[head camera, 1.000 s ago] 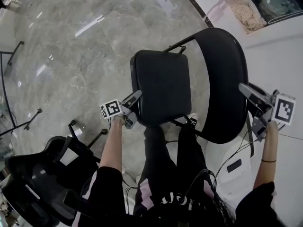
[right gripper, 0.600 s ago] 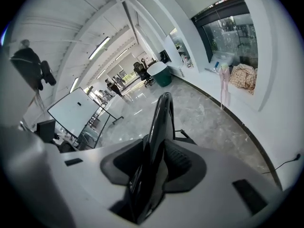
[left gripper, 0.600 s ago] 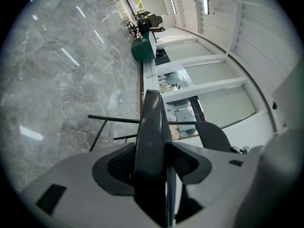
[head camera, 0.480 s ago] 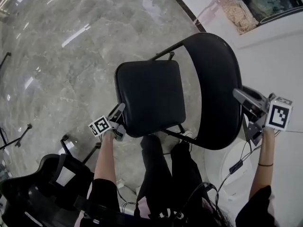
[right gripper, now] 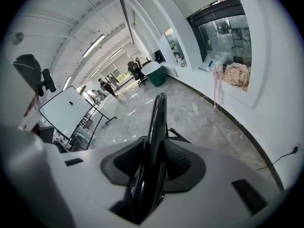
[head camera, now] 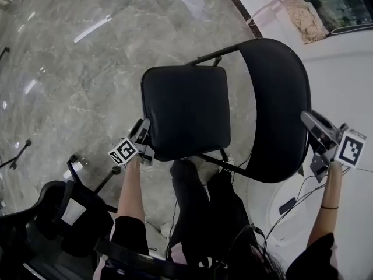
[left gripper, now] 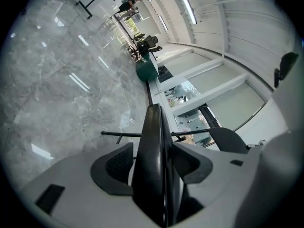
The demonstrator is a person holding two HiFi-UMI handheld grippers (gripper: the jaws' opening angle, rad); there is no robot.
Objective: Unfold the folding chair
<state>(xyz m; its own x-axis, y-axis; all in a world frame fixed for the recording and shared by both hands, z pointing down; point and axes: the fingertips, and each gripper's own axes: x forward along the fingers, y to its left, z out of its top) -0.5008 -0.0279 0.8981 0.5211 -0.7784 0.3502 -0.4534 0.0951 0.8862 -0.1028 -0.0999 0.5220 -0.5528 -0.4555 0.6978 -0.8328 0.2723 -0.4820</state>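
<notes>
Head view: the folding chair [head camera: 233,107] stands on the marble floor [head camera: 76,69], dead centre. Its seat [head camera: 186,111] now looks broader and flatter than a second ago, so it has swung down from the backrest [head camera: 277,107], which stands at 3 o'clock. The left gripper [head camera: 144,142] has ridden down with the seat and sits at its 7 o'clock corner. The right gripper [head camera: 310,144] holds its post on the backrest's 4 o'clock edge. An office chair [head camera: 52,226] lurks at 8 o'clock.

Left gripper view: the seat's edge runs straight up the middle between the pads, but the jaws are opening. There's daylight on the 9 o'clock side, and the grip is coming off.

Right gripper view: the backrest's edge is pinched between both pads, clenched tight, with a whiteboard [right gripper: 66,110] off at 9 o'clock.

My read is that the chair looks essentially unfolded. One gripper lets go while the other steadies the frame, and only a check that it stands alone remains.
</notes>
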